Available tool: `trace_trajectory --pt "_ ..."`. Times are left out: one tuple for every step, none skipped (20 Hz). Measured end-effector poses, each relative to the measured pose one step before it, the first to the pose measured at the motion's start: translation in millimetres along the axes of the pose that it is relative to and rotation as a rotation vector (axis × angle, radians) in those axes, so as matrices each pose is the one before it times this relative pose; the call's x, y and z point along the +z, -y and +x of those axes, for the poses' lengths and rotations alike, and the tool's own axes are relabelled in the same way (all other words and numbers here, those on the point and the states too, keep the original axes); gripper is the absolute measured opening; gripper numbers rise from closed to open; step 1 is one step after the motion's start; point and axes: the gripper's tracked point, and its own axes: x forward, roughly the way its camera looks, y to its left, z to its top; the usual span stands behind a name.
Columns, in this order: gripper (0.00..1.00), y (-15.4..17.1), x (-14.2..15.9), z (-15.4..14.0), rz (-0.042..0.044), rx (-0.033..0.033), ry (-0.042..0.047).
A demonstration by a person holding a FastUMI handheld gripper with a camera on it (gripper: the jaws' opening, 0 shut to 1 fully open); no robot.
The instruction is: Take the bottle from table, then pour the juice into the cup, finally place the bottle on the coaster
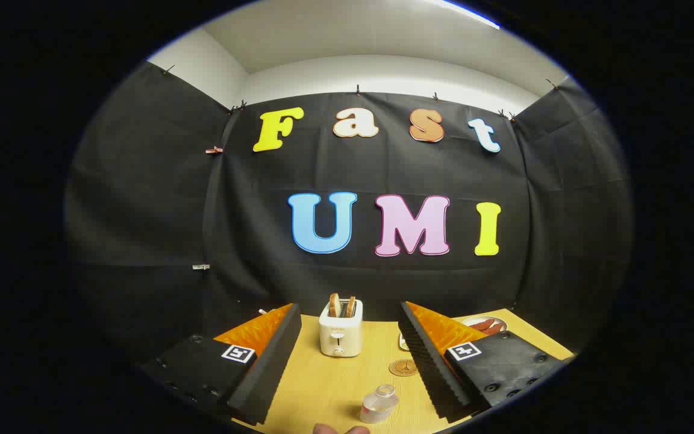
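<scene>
My tool (pixel 347 367) rides spread wide, gripping nothing. Bottle (pixel 379 404) stands on the tabletop (pixel 323 386) between the fingers, long axis roughly upright, mouth tilted toward the coaster (pixel 403 367) just beyond. Toaster (pixel 340 330) farther back. I judge nothing done: grasp, pour, placement remain. Cup not made out.

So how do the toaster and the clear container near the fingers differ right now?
The toaster is opaque and boxy, while the clear container is see-through and rounded. The toaster stands upright beyond the fingers with bread slices in its slots; the container leans over, between the open fingers of the gripper, touched by neither. The toaster looks the bigger of the two. Both rest on the wooden table.
</scene>
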Motion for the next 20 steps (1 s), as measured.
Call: trace_trajectory --pt "0.99 -1.02 1.31 -0.39 0.00428 -0.00045 0.00714" --pt "0.99 -1.85 0.68 0.85 0.00545 -0.00014 0.00644" --pt "0.99 -0.25 1.31 0.09 0.00281 -0.00212 0.00681" --pt "1.0 1.14 1.76 0.23 0.00015 -0.00239 0.00661" --pt "1.0 0.9 1.75 0.46 -0.00273 -0.00315 0.00586" --pt "1.0 1.49 0.0 1.12 -0.00311 -0.00399 0.00499" --pt "1.0 1.57 -0.58 0.06 -0.00329 -0.00526 -0.00073" --pt "1.0 0.78 -3.26 -0.85 -0.00329 -0.0035 -0.00506" --pt "1.0 0.66 -2.41 0.21 -0.00171 0.00037 -0.00584" --pt "1.0 -0.13 -0.33 -0.44 -0.00161 -0.0014 -0.00228" --pt "0.99 1.2 1.83 -0.22 -0.00207 -0.00142 0.00684" --pt "0.99 0.96 1.93 -0.27 -0.00011 -0.00236 0.00732" --pt "1.0 0.13 0.71 0.04 0.00485 0.00086 0.00755" --pt "0.99 0.61 0.11 0.69 0.00735 -0.0021 0.00713" --pt "1.0 0.71 1.02 -0.1 0.00711 -0.00103 0.00978" --pt "1.0 -0.53 1.52 -0.59 0.00675 0.00281 0.01132" --pt "1.0 -0.67 0.28 -0.68 0.00703 0.00726 0.01695" --pt "1.0 -0.23 -1.21 -0.4 0.01187 0.0064 0.00664" --pt "0.99 3.31 -7.36 -0.28 0.01008 -0.00342 -0.00619" --pt "0.99 4.08 -7.75 -2.19 0.00347 -0.00801 -0.01041"
